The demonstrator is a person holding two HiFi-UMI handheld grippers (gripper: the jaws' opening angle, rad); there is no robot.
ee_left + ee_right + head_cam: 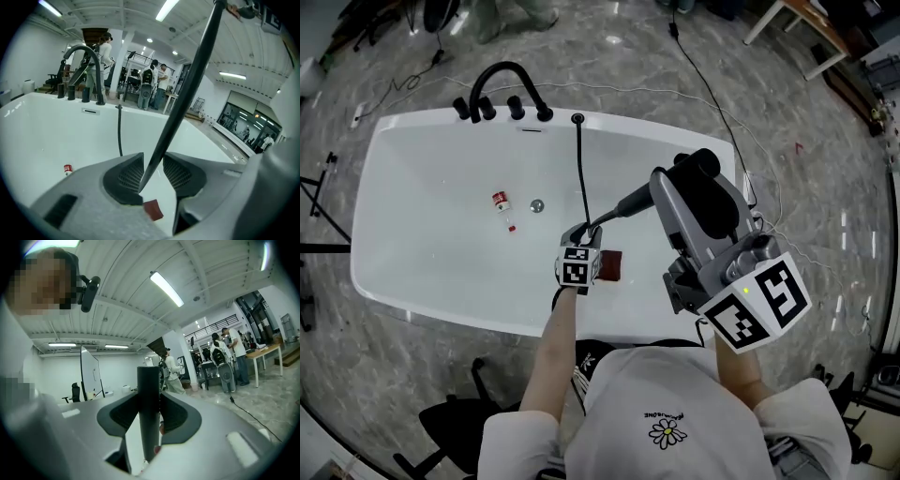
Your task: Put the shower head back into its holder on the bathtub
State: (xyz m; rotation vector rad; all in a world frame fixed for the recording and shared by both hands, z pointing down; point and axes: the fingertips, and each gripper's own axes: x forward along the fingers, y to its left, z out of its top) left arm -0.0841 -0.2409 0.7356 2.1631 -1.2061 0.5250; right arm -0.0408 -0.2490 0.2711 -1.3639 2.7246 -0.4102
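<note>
Shower head (626,203), a dark straight wand, hangs over the tub (431,234) with a claw at each end, probably so that one hand carries it and the other aims it.

The tub lies under and ahead of both claws. The right claw (149,408) is clamped on the wand near its free end, where the wand stands upright between the pads; that looks like the carrying grip. The left claw (152,173) sits lower, at the wand's tapered hose end. Its jaws are apart with the taper between them. The taper lies against one pad and a gap shows at the other, so I judge this a loose guide, not a hold.

The faucet (502,84) stands on the far rim, ahead and to the left of the left claw. The hose (581,169) runs straight ahead from the left claw to a socket (577,119) on that rim. I take the socket for the holder, since the hose feeds through it. It is well apart from both claws, so the wand is not yet seated.

A red block (611,265) lies just beside the left claw on the tub floor. A small bottle (501,202) lies well off to its left.
</note>
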